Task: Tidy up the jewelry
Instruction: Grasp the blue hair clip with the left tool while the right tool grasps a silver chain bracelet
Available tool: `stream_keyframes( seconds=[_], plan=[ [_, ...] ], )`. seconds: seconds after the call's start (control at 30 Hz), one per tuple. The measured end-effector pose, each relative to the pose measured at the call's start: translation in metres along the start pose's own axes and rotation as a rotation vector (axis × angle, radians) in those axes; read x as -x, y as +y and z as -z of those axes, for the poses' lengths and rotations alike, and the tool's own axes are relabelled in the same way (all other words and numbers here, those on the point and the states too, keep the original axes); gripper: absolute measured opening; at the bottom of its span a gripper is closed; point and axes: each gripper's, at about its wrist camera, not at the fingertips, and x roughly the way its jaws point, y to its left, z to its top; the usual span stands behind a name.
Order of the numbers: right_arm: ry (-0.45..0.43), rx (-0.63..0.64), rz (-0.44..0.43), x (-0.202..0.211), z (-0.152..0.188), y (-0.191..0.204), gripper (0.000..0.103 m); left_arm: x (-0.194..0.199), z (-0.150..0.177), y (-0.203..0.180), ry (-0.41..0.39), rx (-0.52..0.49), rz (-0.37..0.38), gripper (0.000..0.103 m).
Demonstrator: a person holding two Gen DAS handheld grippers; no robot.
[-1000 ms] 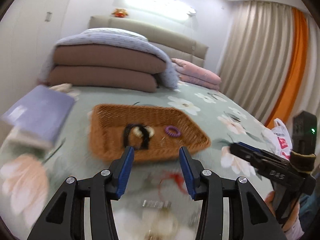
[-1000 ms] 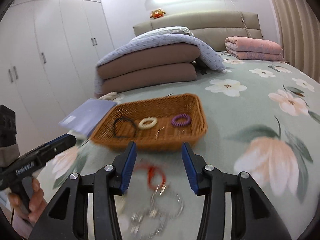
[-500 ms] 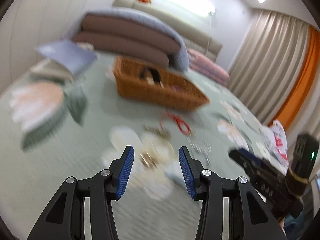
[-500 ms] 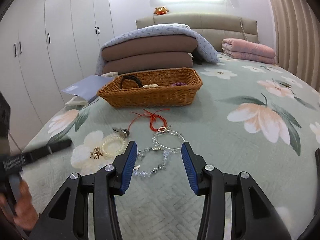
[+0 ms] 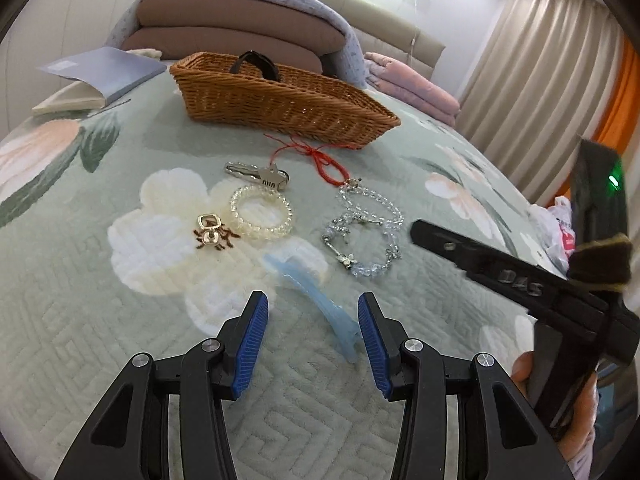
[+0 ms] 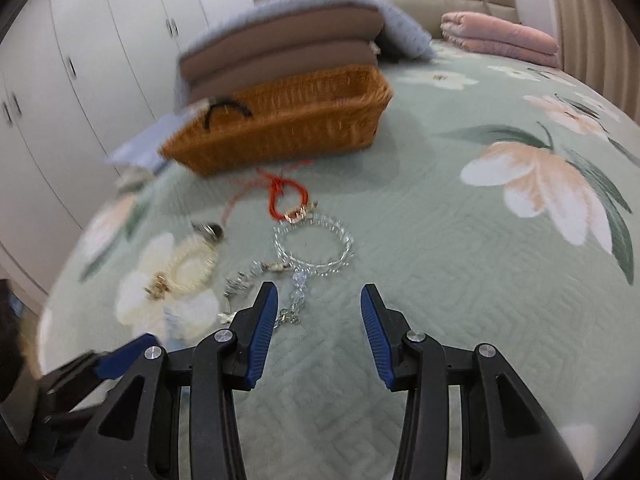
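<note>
Both the left tongs (image 5: 310, 334) and the right tongs (image 6: 316, 330) hang released low over the bed (image 5: 72, 312), a pale blue hair clip (image 5: 320, 300) between the left pair, bracelets (image 5: 262, 216) beyond, then the wicker basket (image 5: 280, 100).

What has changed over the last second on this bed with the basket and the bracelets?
Both grippers dropped from above the brown wicker basket toward the loose jewelry. The left gripper, open, now straddles the pale blue plastic hair clip; the right gripper hangs open. Nothing was grasped, and the jewelry stayed put.
</note>
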Motion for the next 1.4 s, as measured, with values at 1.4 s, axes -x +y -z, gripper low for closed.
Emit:
stream_keyframes(
  seconds=[1.4],
  plan=[
    [0.018,0.177,0.075,-0.020,-0.003,0.030,0.012,-0.001,0.002,-0.006,0.037,-0.166,-0.090,0.022]
  ],
)
